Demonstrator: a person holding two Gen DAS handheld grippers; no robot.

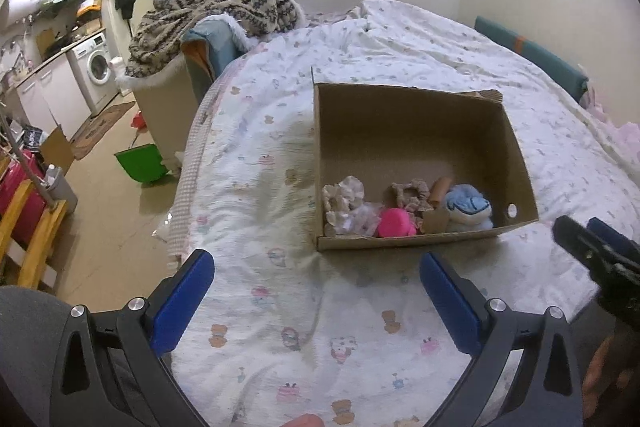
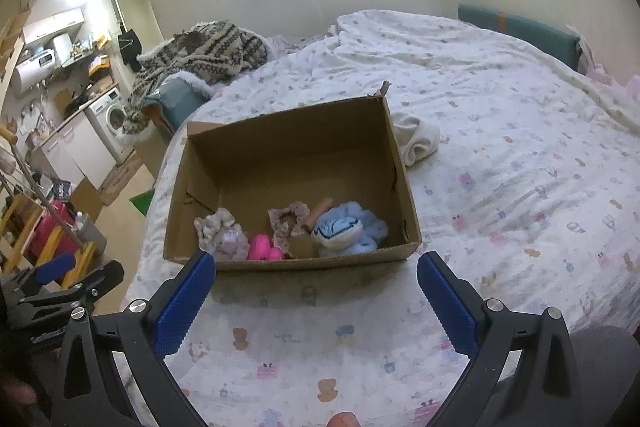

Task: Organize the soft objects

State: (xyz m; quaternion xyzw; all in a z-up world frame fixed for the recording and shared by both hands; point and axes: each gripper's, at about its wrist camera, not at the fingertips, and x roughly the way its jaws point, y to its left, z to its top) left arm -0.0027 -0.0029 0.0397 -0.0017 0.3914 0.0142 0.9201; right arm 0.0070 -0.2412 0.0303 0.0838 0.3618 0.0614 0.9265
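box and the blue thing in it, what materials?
Box: brown corrugated cardboard, matte; torn, fluted edge at the far corner. Blue toy: looks like plush fabric, fuzzy nap, soft rounded shape; the filling is not visible.

White cloth [image 2: 416, 141] partly hidden behind box [image 2: 400, 163]; pink toy [image 2: 264, 253] behind near wall.

One cardboard box [image 2: 292, 151] sits on the bed. Inside it lie two frilly scrunchies [image 2: 218, 227], the second [image 2: 288, 223] at three o'clock of the first, one pink soft item [image 2: 264, 253], and one blue plush toy [image 2: 346, 231]. One white rolled cloth [image 2: 418, 141] lies outside at the box's two o'clock.
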